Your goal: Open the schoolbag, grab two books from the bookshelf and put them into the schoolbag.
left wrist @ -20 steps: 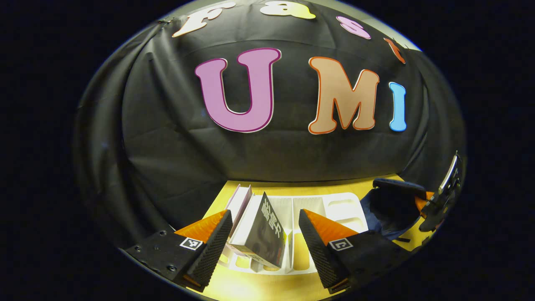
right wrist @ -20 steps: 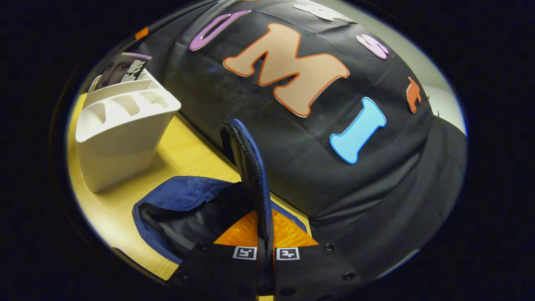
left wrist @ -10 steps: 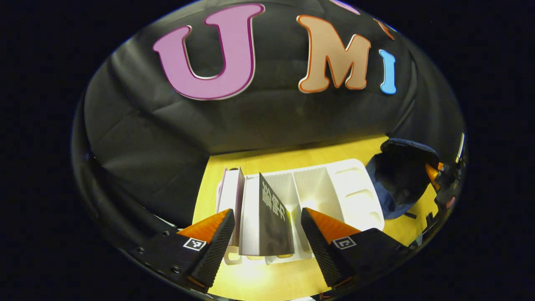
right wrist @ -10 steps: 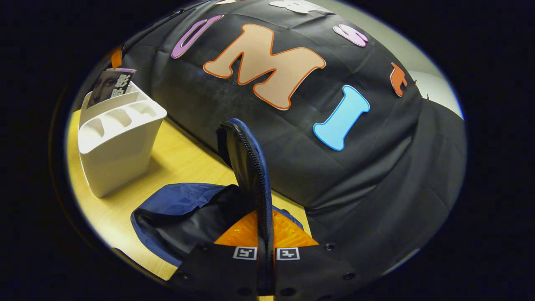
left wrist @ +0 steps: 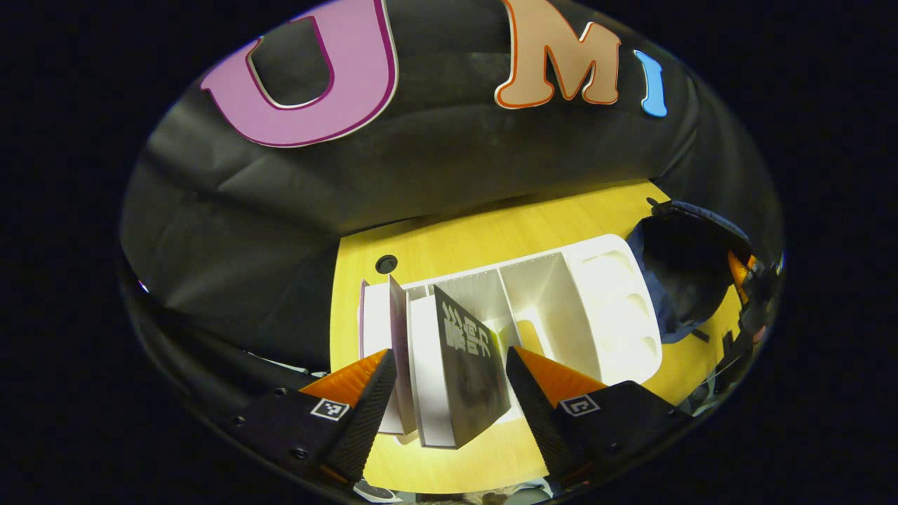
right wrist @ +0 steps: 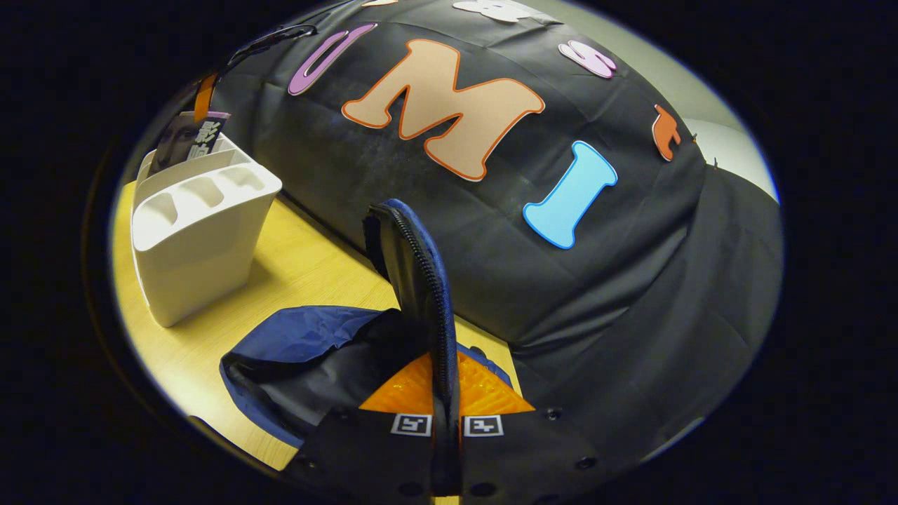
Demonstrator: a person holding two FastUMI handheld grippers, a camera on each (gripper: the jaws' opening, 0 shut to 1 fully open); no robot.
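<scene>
Judging from the bag [right wrist: 316,365] held open by its flap [right wrist: 421,280] pinched in the right gripper [right wrist: 446,393], opening is done – both books [left wrist: 466,365] are left in the shelf [left wrist: 603,315], bracketed untouched by the spread left gripper [left wrist: 449,393]

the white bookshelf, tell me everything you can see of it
The white bookshelf is a matte, plastic-looking organizer standing upright on the yellow wooden table. Thin dividers split it into upright slots, and the end nearest the schoolbag has three small rounded pockets. A dark-covered book and a pale book stand in the slots at the far end. The open left gripper hovers with its fingers either side of the dark book; whether it touches the shelf is unclear.
</scene>
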